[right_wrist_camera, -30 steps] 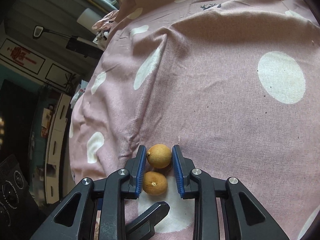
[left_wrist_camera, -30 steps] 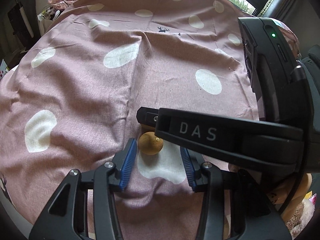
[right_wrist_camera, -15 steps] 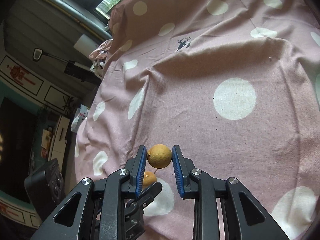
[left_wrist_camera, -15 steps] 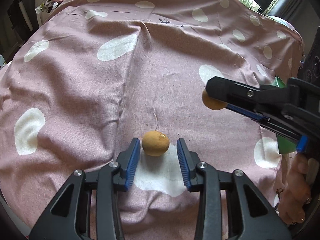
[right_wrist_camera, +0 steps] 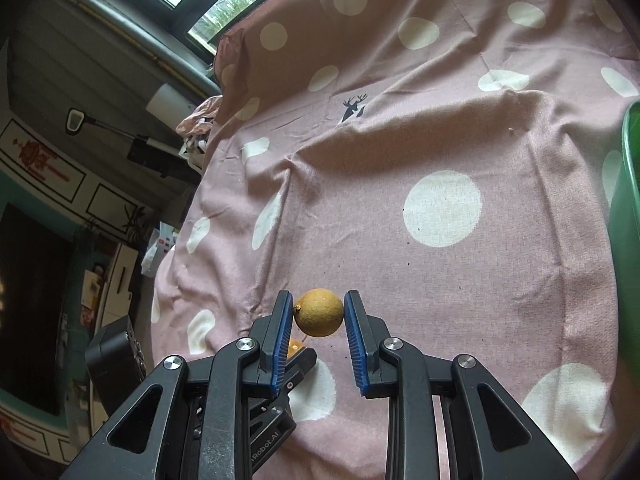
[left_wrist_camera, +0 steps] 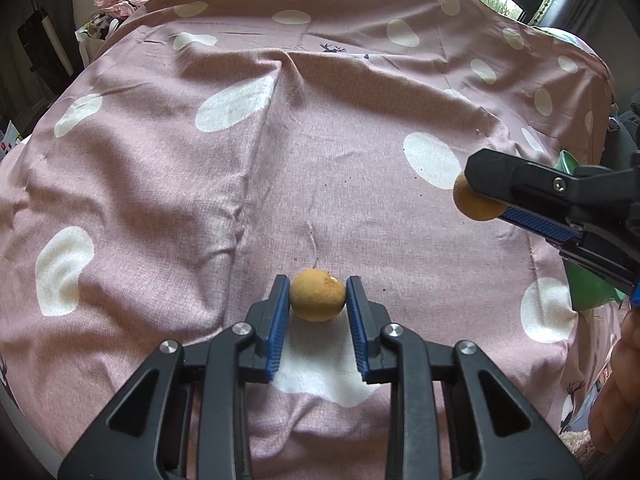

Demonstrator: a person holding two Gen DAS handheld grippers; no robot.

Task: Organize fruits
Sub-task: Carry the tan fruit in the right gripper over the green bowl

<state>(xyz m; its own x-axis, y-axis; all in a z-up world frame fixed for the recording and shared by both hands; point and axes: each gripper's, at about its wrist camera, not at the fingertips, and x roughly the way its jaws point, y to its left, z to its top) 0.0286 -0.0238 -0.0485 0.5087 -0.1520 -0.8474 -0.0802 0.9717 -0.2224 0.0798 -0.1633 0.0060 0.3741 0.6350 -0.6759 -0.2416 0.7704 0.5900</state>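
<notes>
The left gripper [left_wrist_camera: 318,300] has just been closing its jaws, and the blue pads [left_wrist_camera: 279,320] now press both sides of a small yellow-brown fruit [left_wrist_camera: 317,294] that sits on the pink cloth [left_wrist_camera: 160,168] with white dots, at the far edge of one white patch. The right gripper [right_wrist_camera: 319,318] is clenched on a second fruit [right_wrist_camera: 319,317] of the same kind (its stem end turned toward the left pad) and holds it in the air above the cloth. In the left wrist view this second fruit shows at the right, well apart from the first. A green container [right_wrist_camera: 630,200] stands at the right edge of the right wrist view. A person's hand [left_wrist_camera: 616,380] shows low at the right.
</notes>
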